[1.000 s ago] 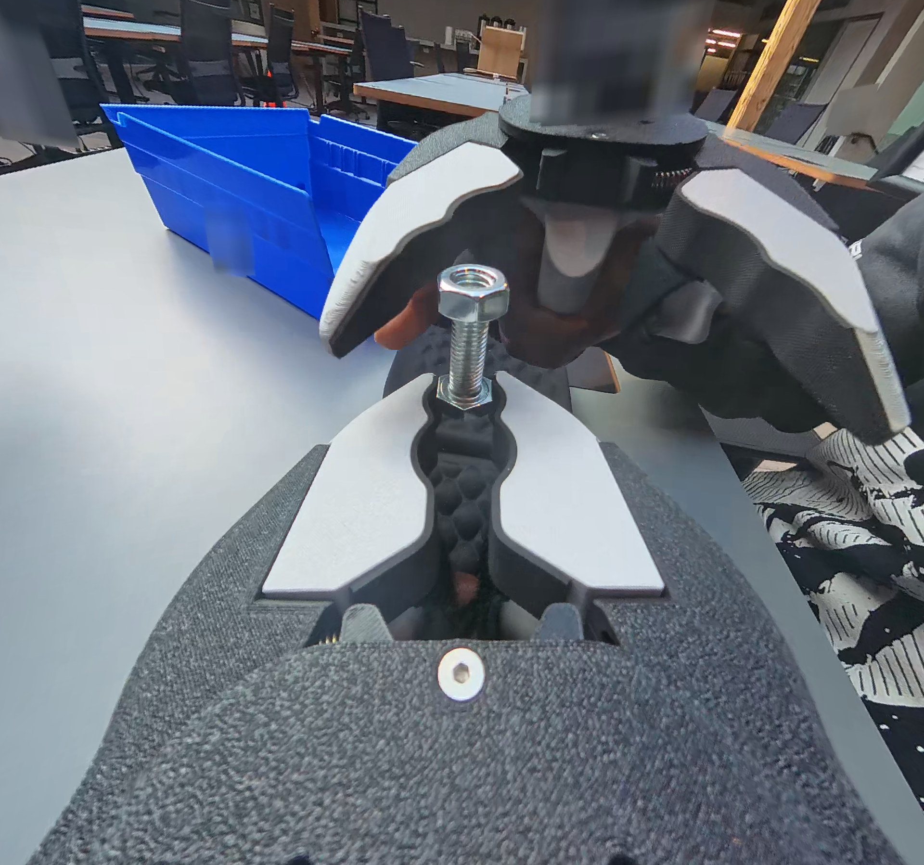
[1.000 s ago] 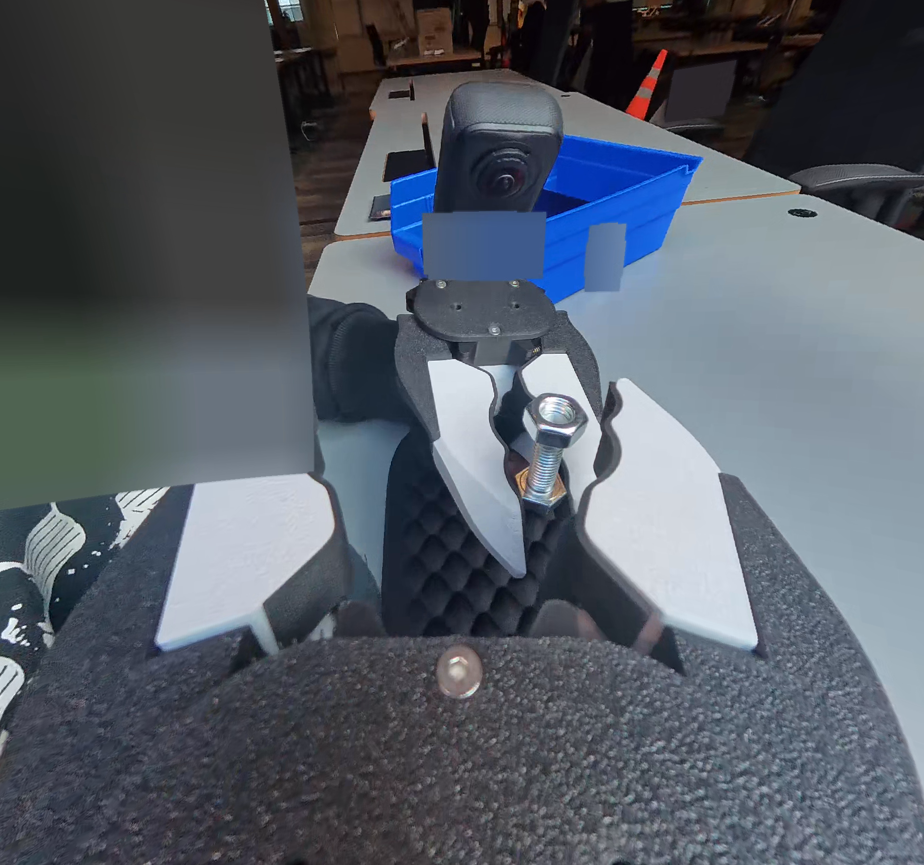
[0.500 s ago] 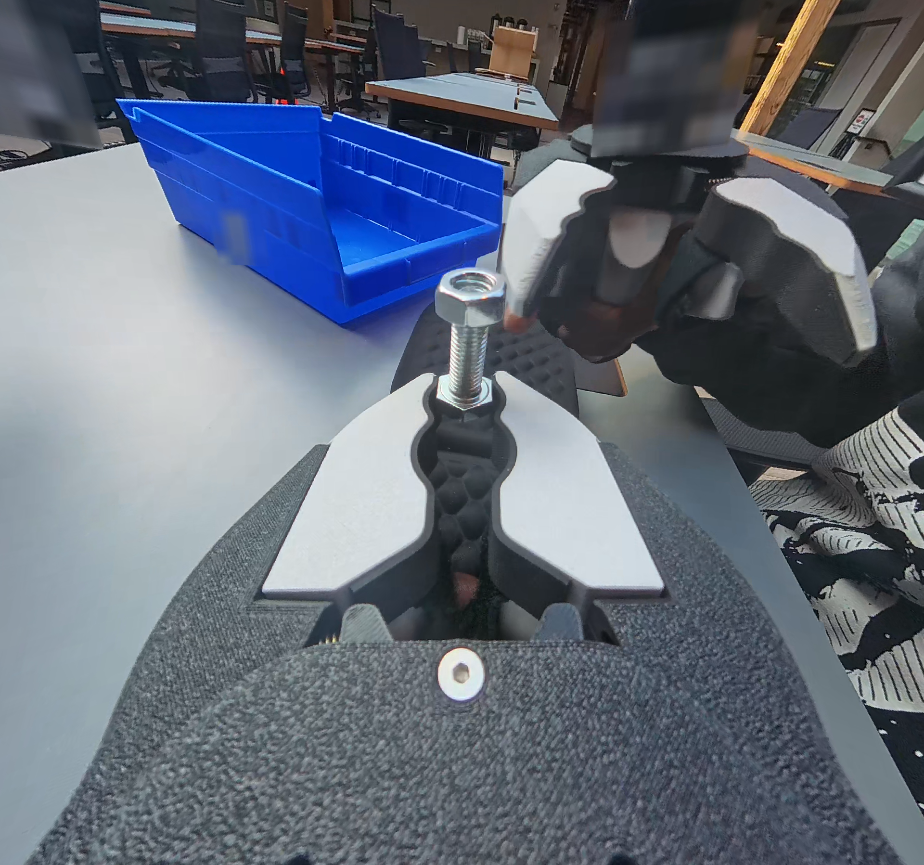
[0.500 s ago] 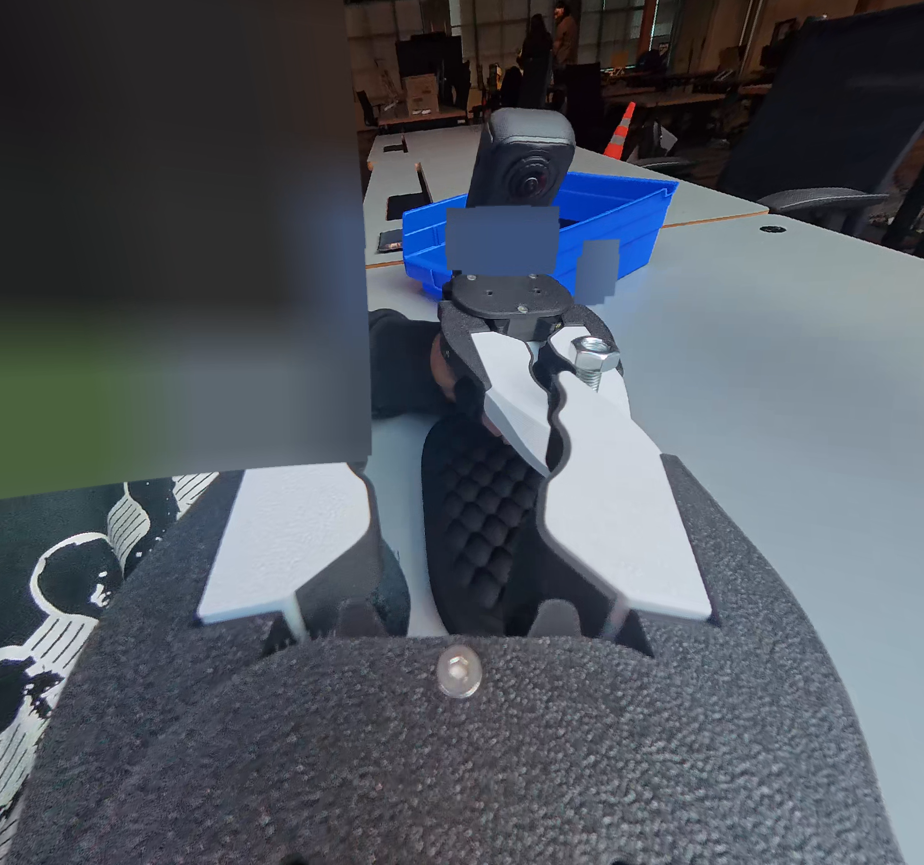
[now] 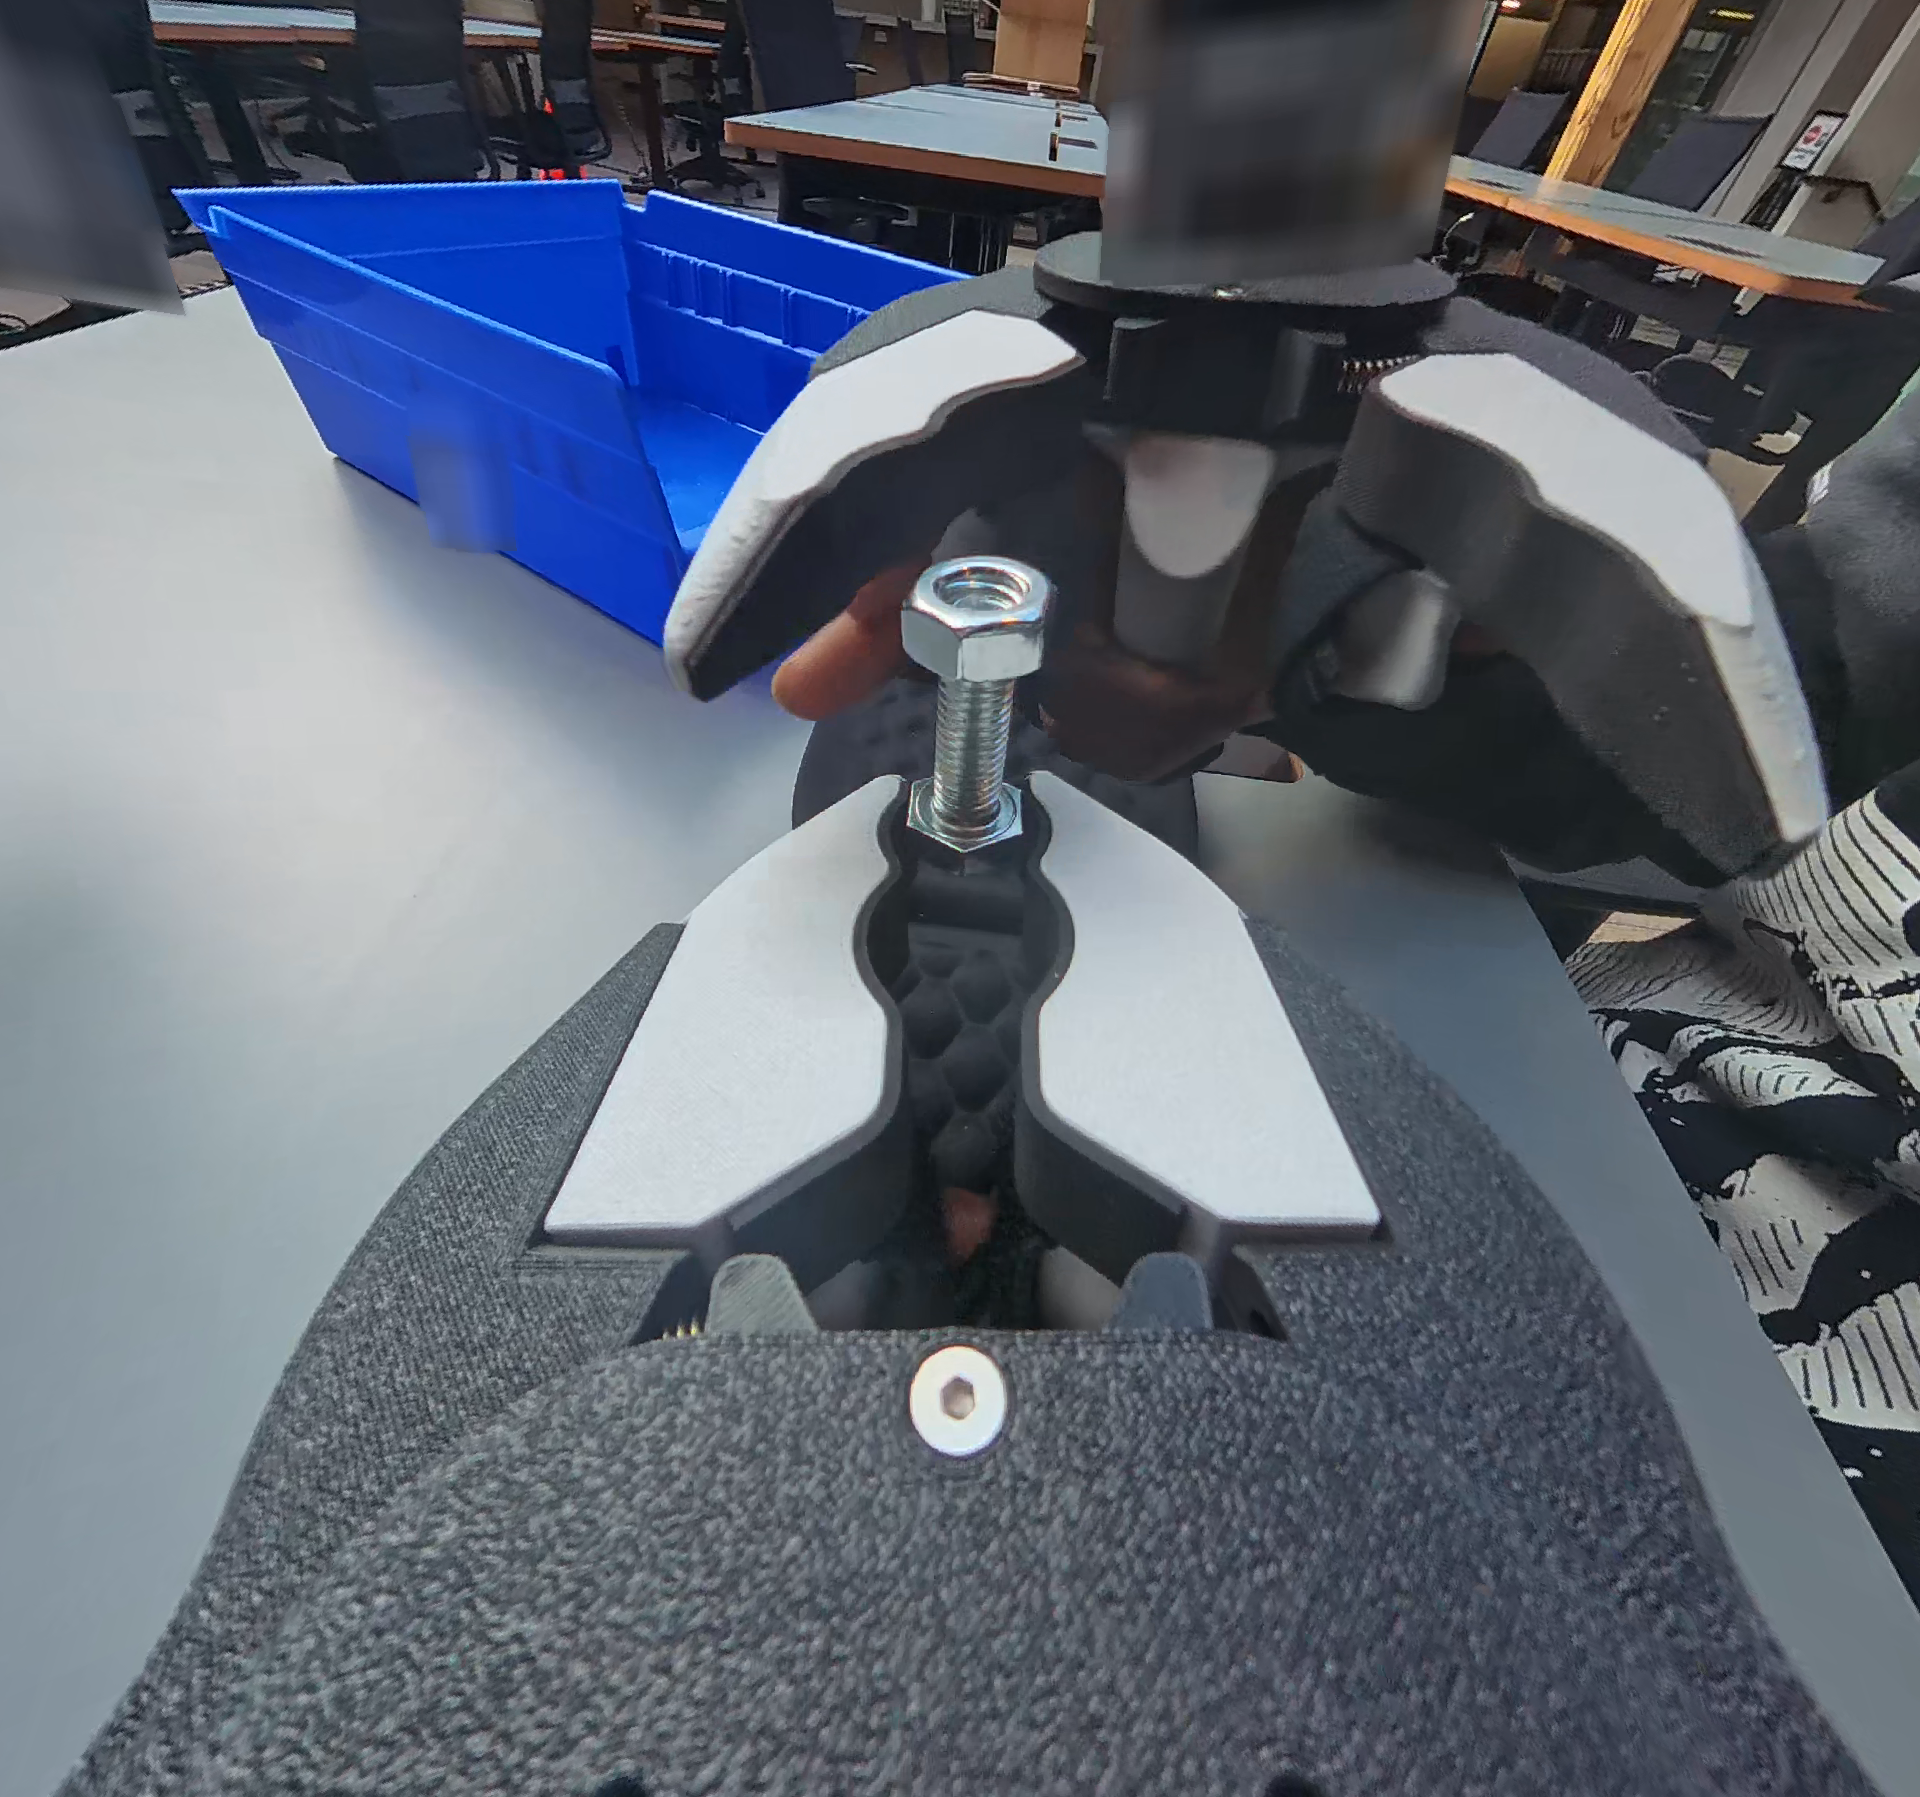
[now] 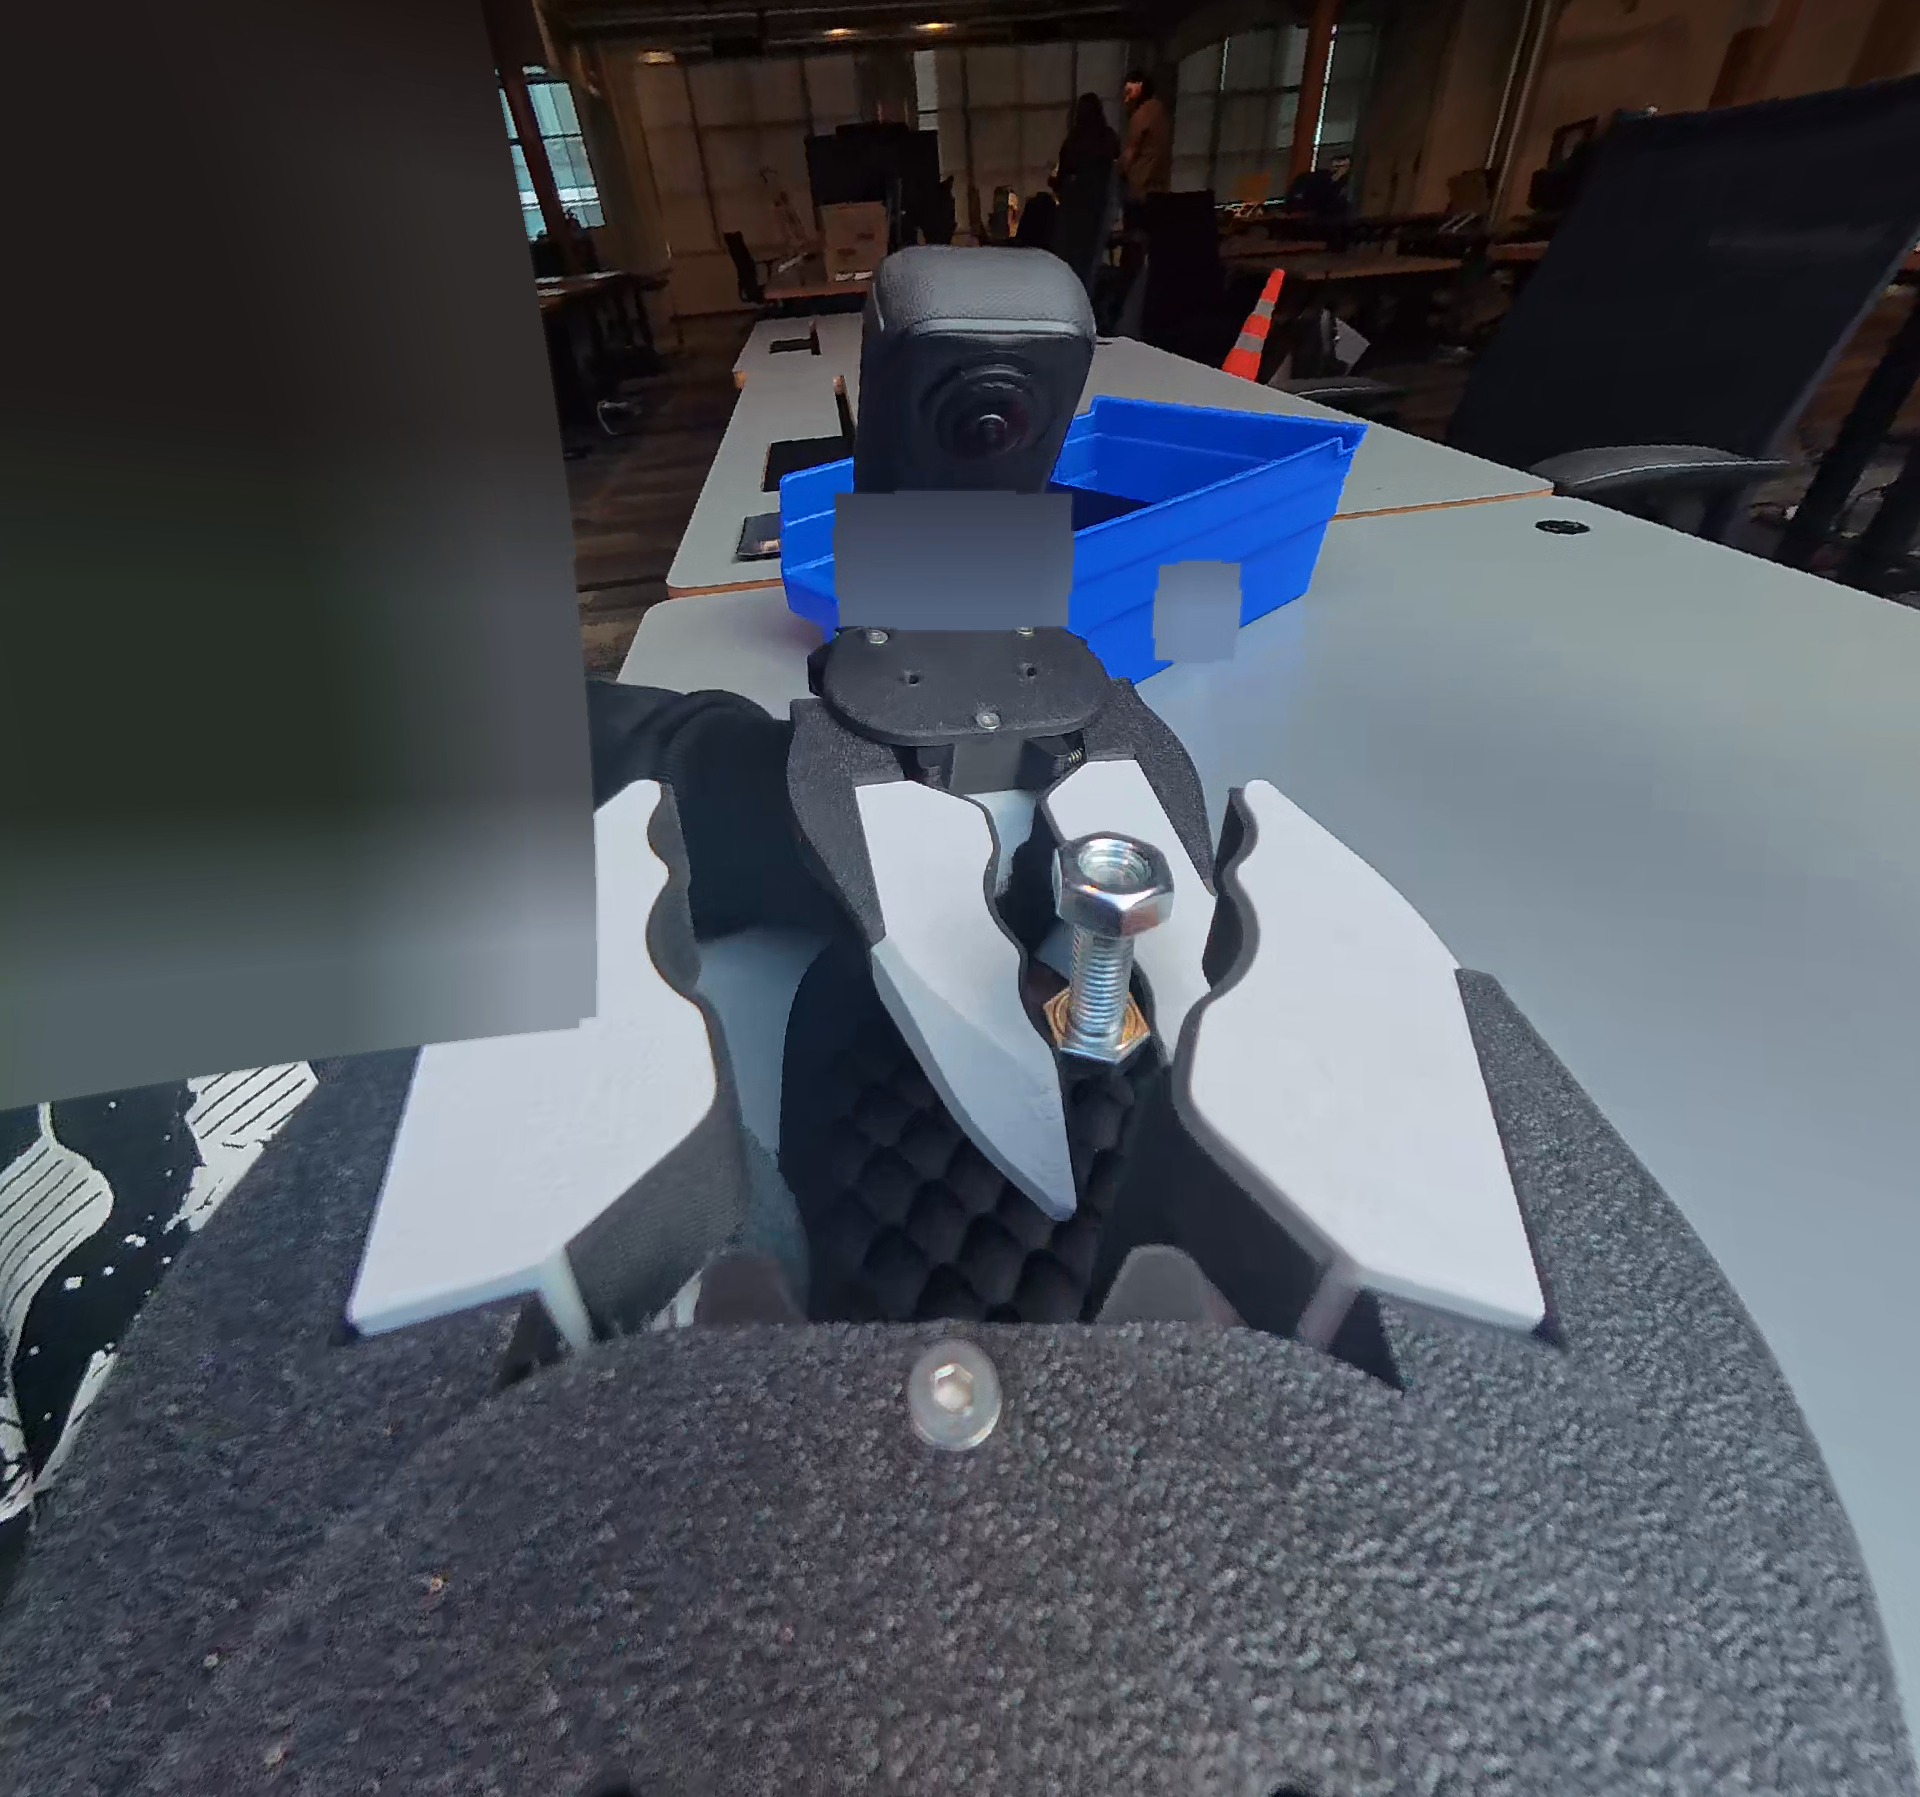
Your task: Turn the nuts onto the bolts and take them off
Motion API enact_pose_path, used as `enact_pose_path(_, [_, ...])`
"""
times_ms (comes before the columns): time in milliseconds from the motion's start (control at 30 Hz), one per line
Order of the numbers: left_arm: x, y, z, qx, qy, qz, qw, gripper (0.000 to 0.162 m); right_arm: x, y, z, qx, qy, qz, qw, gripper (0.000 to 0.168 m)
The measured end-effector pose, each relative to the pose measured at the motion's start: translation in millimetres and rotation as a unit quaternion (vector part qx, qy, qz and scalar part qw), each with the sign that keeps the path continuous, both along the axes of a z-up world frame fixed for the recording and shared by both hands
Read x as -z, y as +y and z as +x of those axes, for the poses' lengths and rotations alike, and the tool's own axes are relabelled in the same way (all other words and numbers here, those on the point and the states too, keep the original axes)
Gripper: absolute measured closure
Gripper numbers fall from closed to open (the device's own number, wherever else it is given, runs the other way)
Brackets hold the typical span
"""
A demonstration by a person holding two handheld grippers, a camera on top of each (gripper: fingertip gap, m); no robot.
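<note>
Left tongs [image 5: 961, 817] closed on a bolt [image 5: 968, 739] at frame centre, held upright by its head, nut [image 5: 974, 617] threaded at its top, right tongs [image 6: 940, 926] spread wide around it, empty, blue bin [image 5: 499, 345] on grey desk [image 5: 260, 760] upper left

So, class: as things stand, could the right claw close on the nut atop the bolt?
Probably yes: the right claw is open, the nut sits exposed between its fingers, nothing blocking.
</note>
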State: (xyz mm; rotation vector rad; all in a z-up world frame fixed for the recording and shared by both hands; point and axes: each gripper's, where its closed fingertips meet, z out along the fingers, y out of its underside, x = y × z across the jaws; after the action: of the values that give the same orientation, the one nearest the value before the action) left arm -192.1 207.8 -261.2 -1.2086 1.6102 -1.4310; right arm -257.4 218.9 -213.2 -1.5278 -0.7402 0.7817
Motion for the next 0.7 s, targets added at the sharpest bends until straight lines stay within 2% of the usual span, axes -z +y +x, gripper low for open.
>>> enact_pose_path(600, [-1.3,2.9,0.3,-0.009,-0.003,-0.005,1.0,0.145,-1.4,-21.2,15.1,0.033,0.01,0.01,0.999,0.087])
enact_pose_path(700, [-2.0,4.0,0.4,-0.011,-0.004,-0.009,1.0,0.144,-1.9,-30.7,15.6,0.02,0.017,0.012,1.0,0.103])
